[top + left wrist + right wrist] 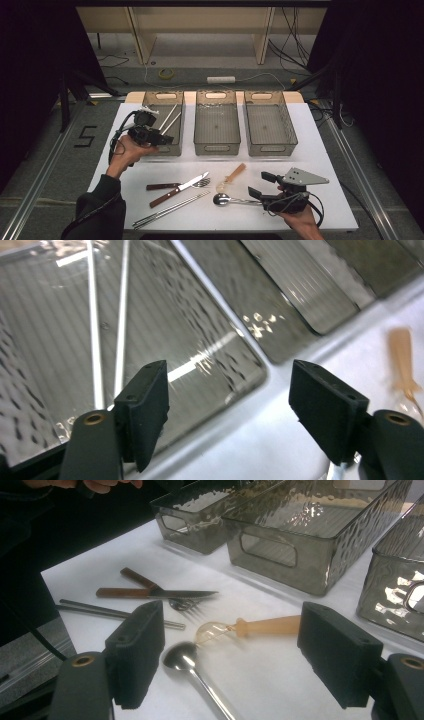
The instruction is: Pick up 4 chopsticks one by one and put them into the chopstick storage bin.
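Left hand-held gripper (161, 137): we see it jaws wide and empty over the left bin (162, 127) | chopsticks (169, 120): two lie inside that bin, leaning on its far wall | right hand-held gripper (261, 185): jaws wide, nothing between them, low over the counter (320, 165) by the metal spoon (227, 200).

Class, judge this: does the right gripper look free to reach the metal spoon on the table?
Probably yes. The right gripper is open, and the metal spoon lies on bare table just ahead between its jaws, with nothing over it.
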